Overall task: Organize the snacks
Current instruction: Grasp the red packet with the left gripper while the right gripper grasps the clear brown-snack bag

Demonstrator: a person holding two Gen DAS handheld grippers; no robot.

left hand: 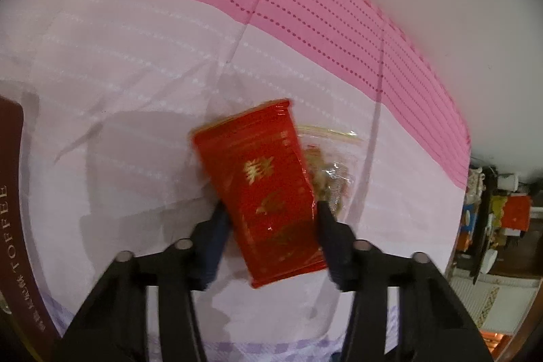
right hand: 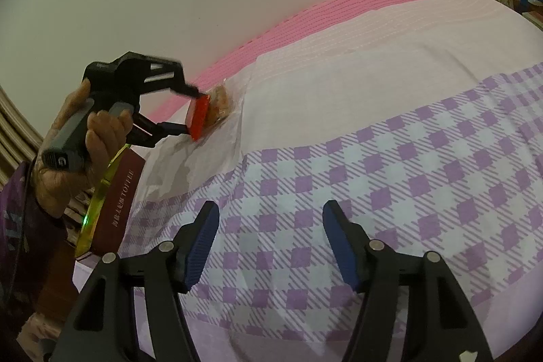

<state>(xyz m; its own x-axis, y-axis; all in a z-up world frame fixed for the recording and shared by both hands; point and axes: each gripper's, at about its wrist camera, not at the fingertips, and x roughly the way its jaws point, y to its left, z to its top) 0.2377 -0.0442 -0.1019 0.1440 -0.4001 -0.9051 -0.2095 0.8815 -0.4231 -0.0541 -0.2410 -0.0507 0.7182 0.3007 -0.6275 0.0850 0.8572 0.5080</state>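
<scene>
On the pale sheet by the pink stripes, the left gripper (left hand: 271, 219) has its jaws clamped on the red snack pack (left hand: 268, 192), so it's the pickup step, next lifting it toward the toffee box (right hand: 117, 202); right gripper (right hand: 268, 243) sits half-open, empty.

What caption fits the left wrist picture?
Left gripper clamps a red snack pack on the pink sheet.

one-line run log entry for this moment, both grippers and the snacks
left gripper: shut on red packet | right gripper: open, holding nothing | clear snack bag: on bedsheet, beside red packet
</scene>
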